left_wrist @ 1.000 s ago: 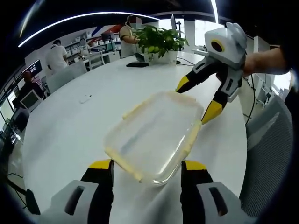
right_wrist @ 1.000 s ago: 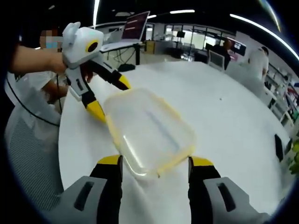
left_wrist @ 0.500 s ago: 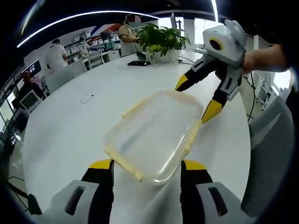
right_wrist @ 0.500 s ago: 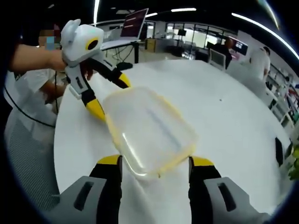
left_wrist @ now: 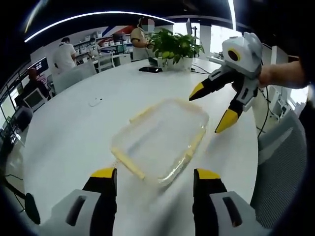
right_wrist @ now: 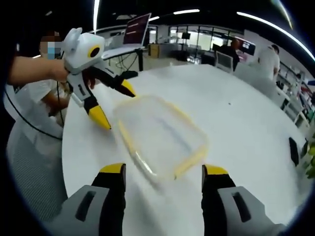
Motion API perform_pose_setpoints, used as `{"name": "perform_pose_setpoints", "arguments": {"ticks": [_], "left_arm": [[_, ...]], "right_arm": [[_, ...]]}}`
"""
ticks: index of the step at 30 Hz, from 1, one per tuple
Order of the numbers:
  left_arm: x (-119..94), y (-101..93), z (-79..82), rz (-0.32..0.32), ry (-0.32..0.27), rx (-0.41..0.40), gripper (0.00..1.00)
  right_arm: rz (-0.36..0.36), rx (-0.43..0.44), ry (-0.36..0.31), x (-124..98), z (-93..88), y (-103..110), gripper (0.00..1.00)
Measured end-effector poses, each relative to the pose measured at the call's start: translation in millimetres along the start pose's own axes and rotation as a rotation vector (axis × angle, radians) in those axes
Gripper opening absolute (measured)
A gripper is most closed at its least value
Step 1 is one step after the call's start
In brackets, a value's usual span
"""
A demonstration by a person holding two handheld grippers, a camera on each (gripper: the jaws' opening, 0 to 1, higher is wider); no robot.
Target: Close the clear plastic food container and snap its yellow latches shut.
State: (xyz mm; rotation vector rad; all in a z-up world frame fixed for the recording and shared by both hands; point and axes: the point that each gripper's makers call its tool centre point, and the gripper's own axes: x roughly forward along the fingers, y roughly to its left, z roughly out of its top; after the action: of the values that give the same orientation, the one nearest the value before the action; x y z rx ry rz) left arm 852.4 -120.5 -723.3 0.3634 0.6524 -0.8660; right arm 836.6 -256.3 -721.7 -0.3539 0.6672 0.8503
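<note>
Container (left_wrist: 160, 140) sits lidded on the worktop (left_wrist: 74, 132) between our left gripper (left_wrist: 153, 179) and right gripper (right_wrist: 162, 177), jaws open and empty; off-centre latch presses may skid it.

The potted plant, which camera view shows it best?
The left gripper view: the potted plant stands whole at the white table's far edge, leaves and white pot plain. The right gripper view catches just a few green leaves at its right edge.

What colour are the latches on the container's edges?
Yellow, on the clear container; latches show best in the right gripper view.
</note>
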Motion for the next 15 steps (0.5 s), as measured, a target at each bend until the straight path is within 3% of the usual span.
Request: {"name": "perform_pose_setpoints", "arguments": {"ticks": [15], "left_arm": [[-42.9,-23.6,-5.6,0.058,-0.076,-0.036,0.63]], "right_arm": [[-0.042,0.026,-0.05,-39.1,-15.8,19.2,0.64]]}}
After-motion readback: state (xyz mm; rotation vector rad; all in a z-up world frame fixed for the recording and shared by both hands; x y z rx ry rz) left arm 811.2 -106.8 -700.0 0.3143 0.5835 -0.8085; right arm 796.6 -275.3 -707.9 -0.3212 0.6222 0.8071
